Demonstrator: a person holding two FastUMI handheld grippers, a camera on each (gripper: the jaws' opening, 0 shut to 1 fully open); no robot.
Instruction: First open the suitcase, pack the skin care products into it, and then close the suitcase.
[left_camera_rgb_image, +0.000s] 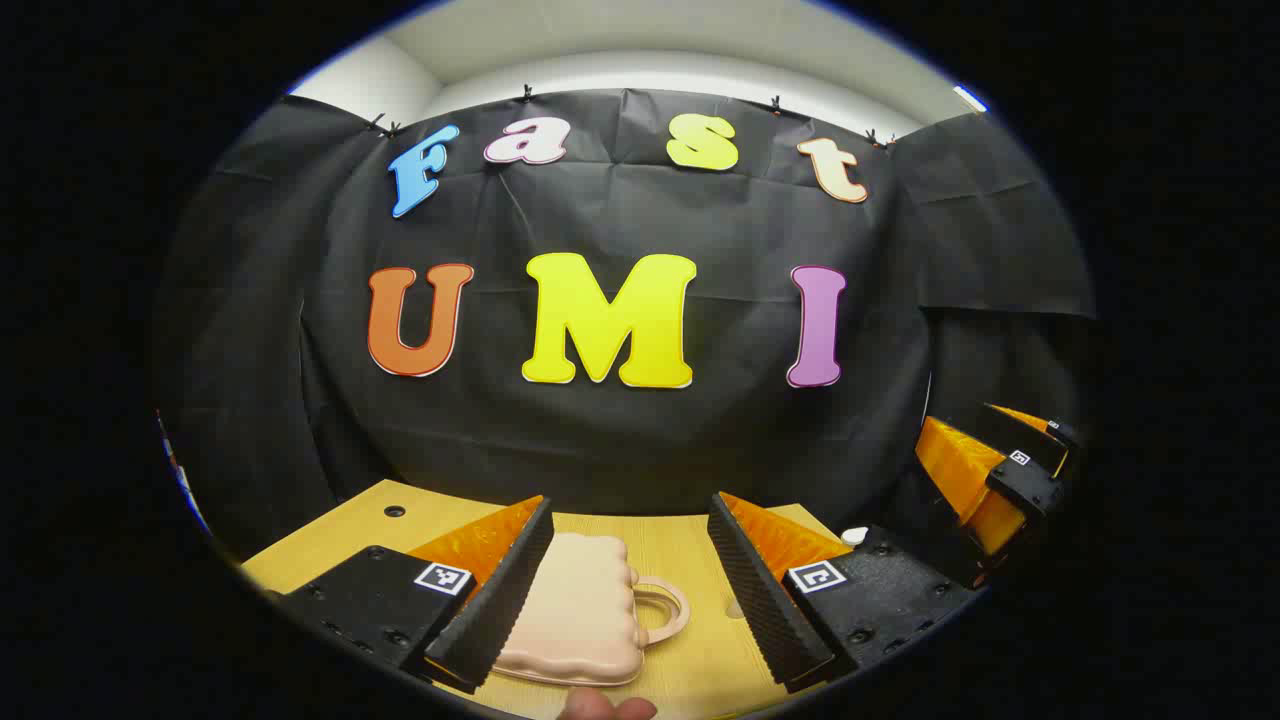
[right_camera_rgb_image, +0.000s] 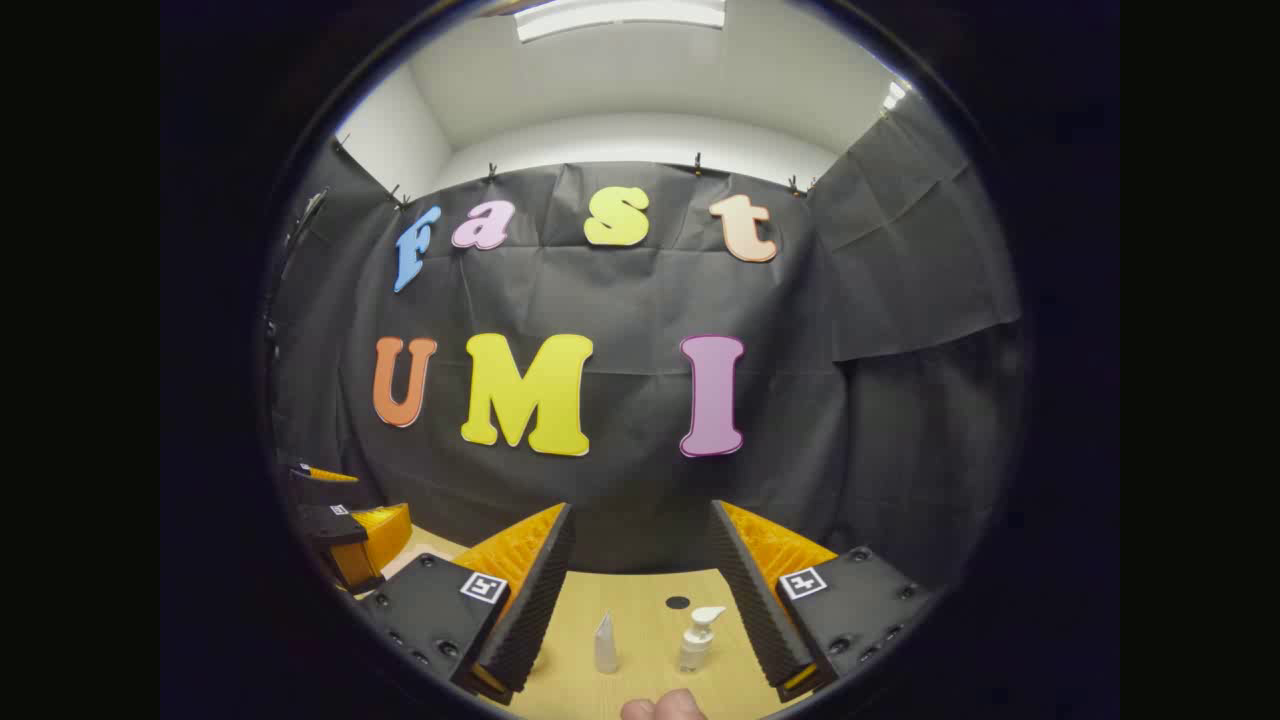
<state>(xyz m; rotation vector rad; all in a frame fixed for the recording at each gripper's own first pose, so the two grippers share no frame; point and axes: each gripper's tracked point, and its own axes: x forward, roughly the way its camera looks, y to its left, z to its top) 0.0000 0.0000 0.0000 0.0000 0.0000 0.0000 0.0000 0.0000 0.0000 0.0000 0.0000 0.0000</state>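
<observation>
On wooden table (left_camera_rgb_image: 690, 560): closed suitcase (left_camera_rgb_image: 580, 610) | black cloth wall (left_camera_rgb_image: 620, 440) behind

Suitcase (left_camera_rgb_image: 575, 610) smooth matt plastic (closed); table (right_camera_rgb_image: 640, 620) pale wood grain

Suitcase (left_camera_rgb_image: 580, 610) on table (left_camera_rgb_image: 350, 530); tube (right_camera_rgb_image: 605, 643) left of pump bottle (right_camera_rgb_image: 697, 637).

Suitcase (left_camera_rgb_image: 580, 615): left edge hidden behind the left jaw; near edge cut off low between the jaws. Small white thing (left_camera_rgb_image: 854, 536) just beyond the right jaw, mostly hidden, possibly a bottle top.
</observation>
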